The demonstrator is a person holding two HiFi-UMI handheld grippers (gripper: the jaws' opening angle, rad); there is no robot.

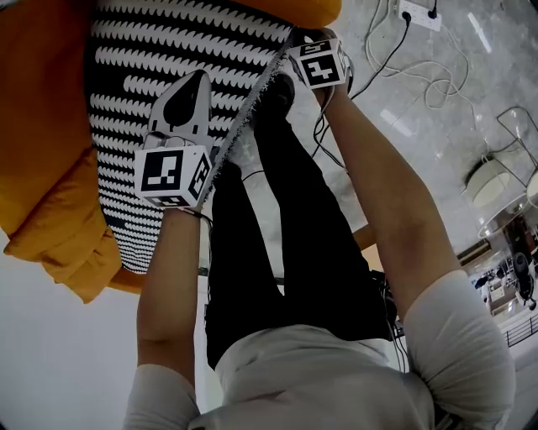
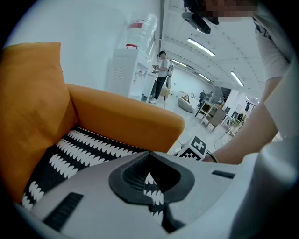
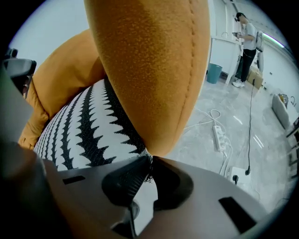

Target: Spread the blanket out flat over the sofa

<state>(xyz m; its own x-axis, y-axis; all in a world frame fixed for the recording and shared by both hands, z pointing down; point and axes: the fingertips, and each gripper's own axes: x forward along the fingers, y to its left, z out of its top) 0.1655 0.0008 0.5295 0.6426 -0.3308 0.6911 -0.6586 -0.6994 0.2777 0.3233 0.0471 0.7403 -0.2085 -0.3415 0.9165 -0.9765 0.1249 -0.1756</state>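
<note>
Black-and-white zigzag blanket (image 1: 168, 50) lies over the seat of the orange sofa (image 1: 42, 126), between the back cushion and the armrest. Its fringed front edge runs in a line from one claw to the other along the seat front.

Left gripper (image 1: 200, 77) is over the blanket, pointing down at an angle. In the left gripper view its jaws are closed, with a fold of patterned blanket (image 2: 84, 149) pinched between them.

Right gripper (image 1: 296, 42) is at the far corner by the armrest (image 3: 154, 60). In the right gripper view its jaws are pressed together on the blanket's frayed edge (image 3: 150, 170).

The person's arms and dark trousers fill the lower head view.

Grey floor to the right has a white power strip (image 1: 418, 13) and loose cables.

A person (image 2: 161, 77) stands by a water dispenser (image 2: 126, 70) far back.
</note>
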